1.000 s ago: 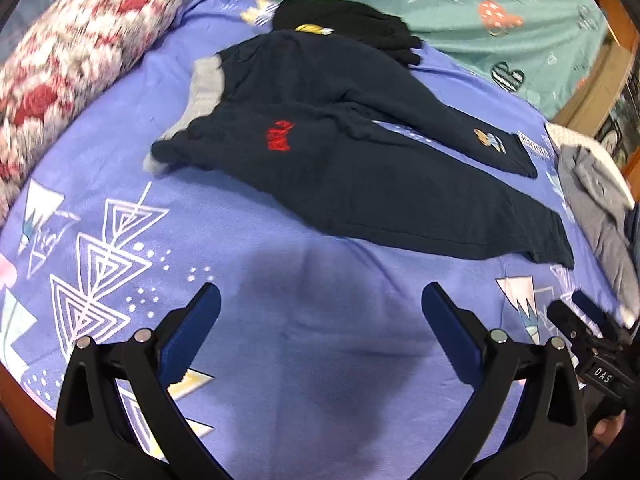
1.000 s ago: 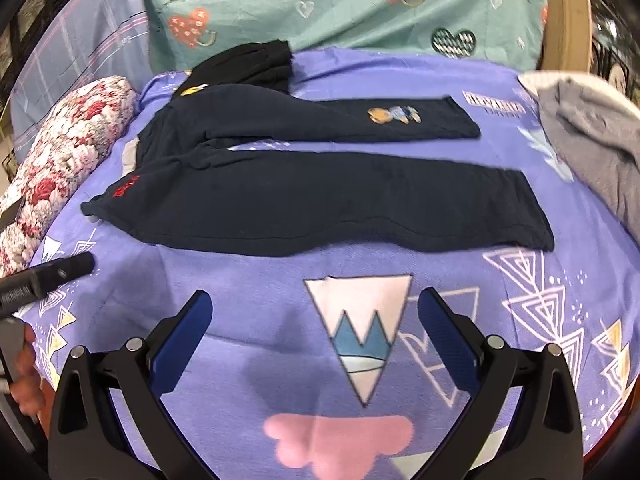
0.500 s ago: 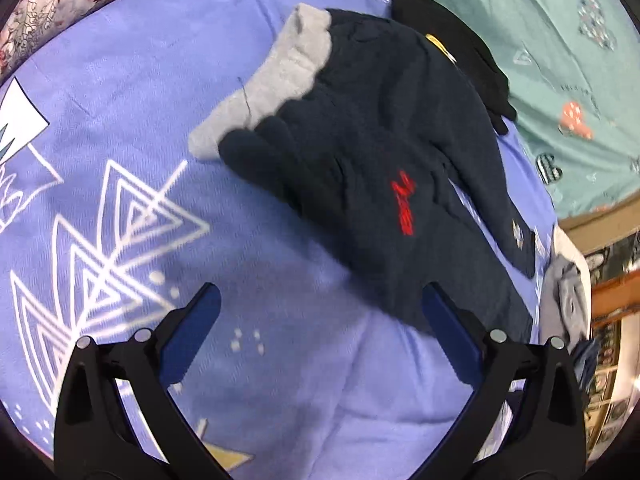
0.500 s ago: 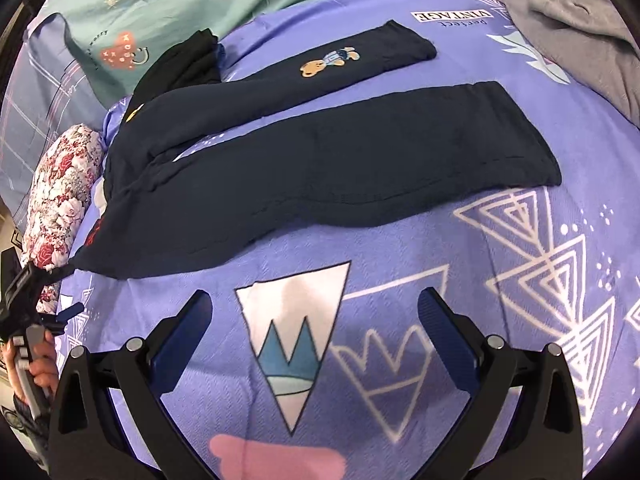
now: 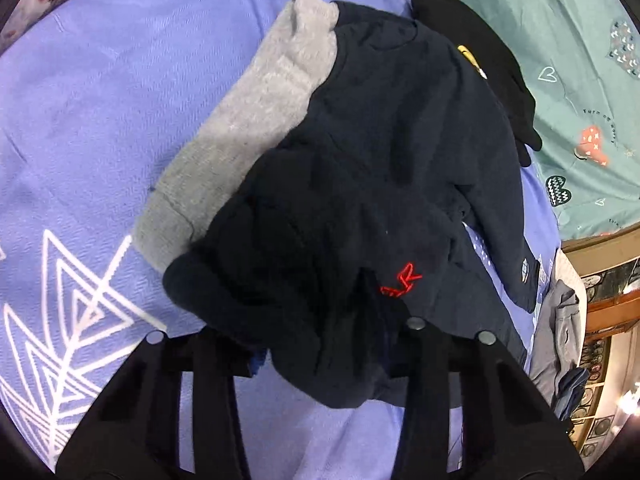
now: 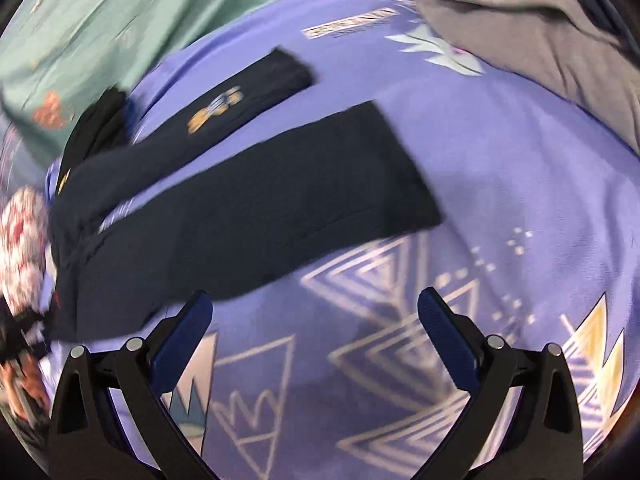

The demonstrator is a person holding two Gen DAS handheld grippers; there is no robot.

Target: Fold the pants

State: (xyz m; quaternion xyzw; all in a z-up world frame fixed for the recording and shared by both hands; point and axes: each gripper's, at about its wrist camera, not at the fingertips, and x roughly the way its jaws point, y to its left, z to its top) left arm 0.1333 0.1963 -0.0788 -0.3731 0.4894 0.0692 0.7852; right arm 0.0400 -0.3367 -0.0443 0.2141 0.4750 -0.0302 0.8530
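Dark navy pants with a grey inner waistband and a small red logo lie on the purple bedspread. My left gripper is shut on the bunched near waist corner of the pants. In the right wrist view the two pant legs stretch across the bed, the far one with a small yellow patch. My right gripper is open and empty, just short of the near leg's hem. This view is blurred.
A black garment lies behind the waist. A grey garment lies at the right. A teal sheet runs along the back. A floral pillow sits at the left.
My left gripper moved in to the waist corner and shut on it, bunching the fabric. My right gripper moved right and closer toward the leg hems, staying open.
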